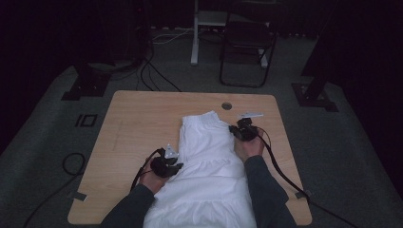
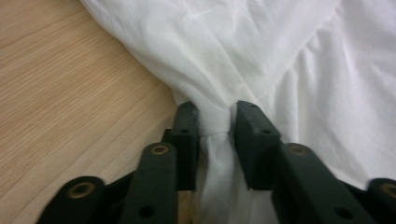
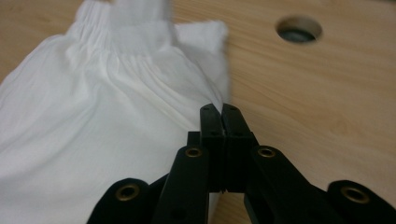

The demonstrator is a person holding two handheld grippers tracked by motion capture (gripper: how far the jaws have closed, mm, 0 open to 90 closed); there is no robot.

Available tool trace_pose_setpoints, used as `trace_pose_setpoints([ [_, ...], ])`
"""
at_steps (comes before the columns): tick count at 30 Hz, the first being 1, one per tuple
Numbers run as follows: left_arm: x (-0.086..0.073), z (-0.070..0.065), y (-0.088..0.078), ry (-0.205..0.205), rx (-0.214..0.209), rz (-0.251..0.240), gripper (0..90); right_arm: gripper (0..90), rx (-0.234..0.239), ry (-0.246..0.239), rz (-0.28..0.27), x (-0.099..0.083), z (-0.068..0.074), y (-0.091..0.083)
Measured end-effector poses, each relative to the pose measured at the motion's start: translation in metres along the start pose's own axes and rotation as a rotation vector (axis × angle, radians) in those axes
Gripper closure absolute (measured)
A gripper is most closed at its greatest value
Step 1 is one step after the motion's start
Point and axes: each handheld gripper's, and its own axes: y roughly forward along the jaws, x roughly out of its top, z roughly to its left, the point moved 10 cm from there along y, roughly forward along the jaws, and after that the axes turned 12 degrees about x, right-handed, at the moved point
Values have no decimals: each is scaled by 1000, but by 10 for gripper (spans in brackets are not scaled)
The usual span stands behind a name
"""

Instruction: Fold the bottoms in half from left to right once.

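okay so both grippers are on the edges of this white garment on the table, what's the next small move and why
Probably lift both edges a little and draw them apart to flatten the cloth. The left gripper has a bunched fold of the white garment between its jaws, and the right gripper is pinched shut on the thin edge near the elastic waistband. The fabric between them lies wrinkled on the table.

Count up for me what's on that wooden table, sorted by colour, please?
White: 1, the garment
Black: 2, the left gripper and the right gripper, each pinching the garment's edge
Total: 3 things on the table
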Motion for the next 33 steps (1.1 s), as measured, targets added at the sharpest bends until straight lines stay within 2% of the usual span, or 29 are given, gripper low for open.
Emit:
trace_pose_setpoints([
  [2, 3, 3, -1, 5, 13, -3, 595, 816, -30, 34, 15, -10, -15, 5],
  [3, 7, 6, -2, -7, 15, -15, 569, 717, -45, 45, 27, -14, -20, 7],
  [5, 19, 14, -6, -27, 31, -46, 534, 627, -47, 56, 4, -17, -21, 6],
  [7, 34, 22, -8, -44, 50, -75, 517, 586, -49, 50, -30, -15, -18, 2],
  [9, 50, 27, -5, -51, 60, -100, 517, 584, -26, 17, -45, -14, -8, -1],
  [11, 62, 29, 3, -57, 62, -110, 517, 577, 16, -44, -16, -18, 7, 3],
  [12, 67, 29, 10, -61, 63, -106, 517, 575, 22, -57, 1, -21, 10, 6],
  [14, 71, 30, 29, -54, 93, -85, 509, 566, 19, -76, 44, -31, 14, 16],
  [15, 71, 30, 29, -54, 93, -85, 509, 566, 19, -76, 44, -31, 14, 16],
  [16, 65, 31, 48, -52, 113, -39, 509, 555, 13, -78, 65, -36, 13, 20],
  [17, 60, 31, 54, -55, 113, -13, 532, 551, 0, -78, 104, -46, 12, 28],
  [18, 56, 30, 57, -58, 107, 0, 548, 547, -8, -95, 98, -48, 13, 28],
  [19, 54, 29, 56, -77, 98, -12, 572, 547, -17, -102, 98, -50, 15, 27],
  [21, 50, 27, 51, -83, 101, -1, 615, 548, -29, -88, 108, -54, 19, 24],
  [23, 43, 22, 45, -55, 107, 3, 642, 559, -39, -105, 117, -61, 27, 19],
  [29, 17, -3, 18, -51, 56, -29, 642, 584, -27, -118, 114, -93, 58, -6],
  [33, 4, -19, 3, 5, 33, -33, 641, 597, 6, -143, 140, -114, 79, -24],
])
